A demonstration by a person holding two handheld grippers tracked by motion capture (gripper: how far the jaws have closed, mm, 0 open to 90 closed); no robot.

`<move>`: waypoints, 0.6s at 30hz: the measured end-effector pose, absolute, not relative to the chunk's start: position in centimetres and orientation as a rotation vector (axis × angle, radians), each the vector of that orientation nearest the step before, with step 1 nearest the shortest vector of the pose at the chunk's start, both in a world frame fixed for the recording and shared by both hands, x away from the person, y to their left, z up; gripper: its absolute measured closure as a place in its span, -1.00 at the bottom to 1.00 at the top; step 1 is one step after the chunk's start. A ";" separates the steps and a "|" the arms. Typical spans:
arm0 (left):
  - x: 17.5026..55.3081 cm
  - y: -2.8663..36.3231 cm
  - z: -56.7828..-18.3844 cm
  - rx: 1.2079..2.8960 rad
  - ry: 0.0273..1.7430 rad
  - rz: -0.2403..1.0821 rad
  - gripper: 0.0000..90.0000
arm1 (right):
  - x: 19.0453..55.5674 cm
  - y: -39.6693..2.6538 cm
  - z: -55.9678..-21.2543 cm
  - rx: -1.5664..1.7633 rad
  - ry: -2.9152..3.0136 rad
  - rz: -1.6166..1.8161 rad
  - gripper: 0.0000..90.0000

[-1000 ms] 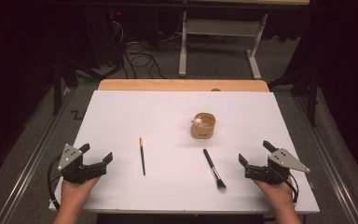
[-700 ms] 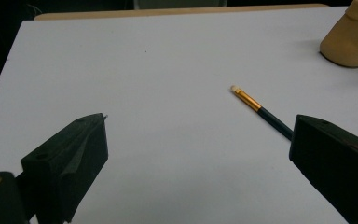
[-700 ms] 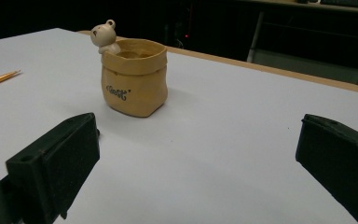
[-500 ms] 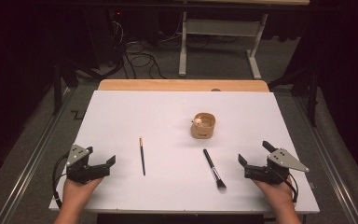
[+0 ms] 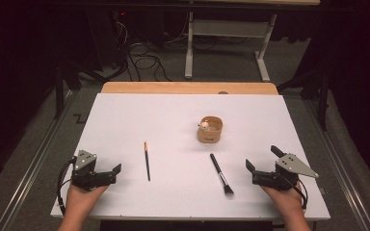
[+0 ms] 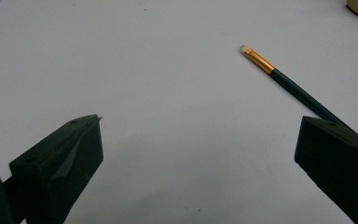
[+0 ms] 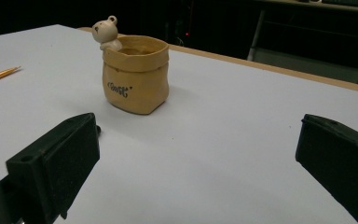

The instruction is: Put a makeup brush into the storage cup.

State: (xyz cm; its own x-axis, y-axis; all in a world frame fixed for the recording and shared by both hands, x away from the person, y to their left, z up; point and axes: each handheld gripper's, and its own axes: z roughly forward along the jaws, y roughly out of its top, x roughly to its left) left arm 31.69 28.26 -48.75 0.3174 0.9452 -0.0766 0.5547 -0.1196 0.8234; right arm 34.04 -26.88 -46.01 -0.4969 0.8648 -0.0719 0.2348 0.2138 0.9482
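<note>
**Brushes flat, pot empty-handed: work barely begun**

Left tool [image 5: 110, 172] and right tool [image 5: 253, 172] both gape wide, holding nothing. Thin paintbrush [image 5: 146, 160] lies left of the bear pot [image 5: 210, 130]; makeup brush [image 5: 221, 173] lies near it, toward the person. Neither is gripped or potted. White bench [image 5: 139, 110]; dark room, cables [image 5: 144, 60] on the floor behind.

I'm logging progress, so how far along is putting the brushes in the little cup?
Nothing looks done: the cup holds no brush. Both the thin brush and makeup brush lie on the table. The left gripper and right gripper are open, holding nothing. Everything remains.
</note>
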 end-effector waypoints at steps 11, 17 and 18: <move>31.9 28.5 -46.6 1.854 1.368 0.539 -0.98 | 34.1 -27.4 -46.1 1.032 1.867 1.313 -0.99; 32.7 28.4 -45.8 1.894 1.407 0.454 -0.99 | 34.1 -27.7 -46.0 1.034 1.862 1.323 -0.99; 32.9 28.4 -45.6 1.904 1.417 0.441 -0.99 | 34.1 -27.7 -46.0 1.035 1.859 1.324 -0.99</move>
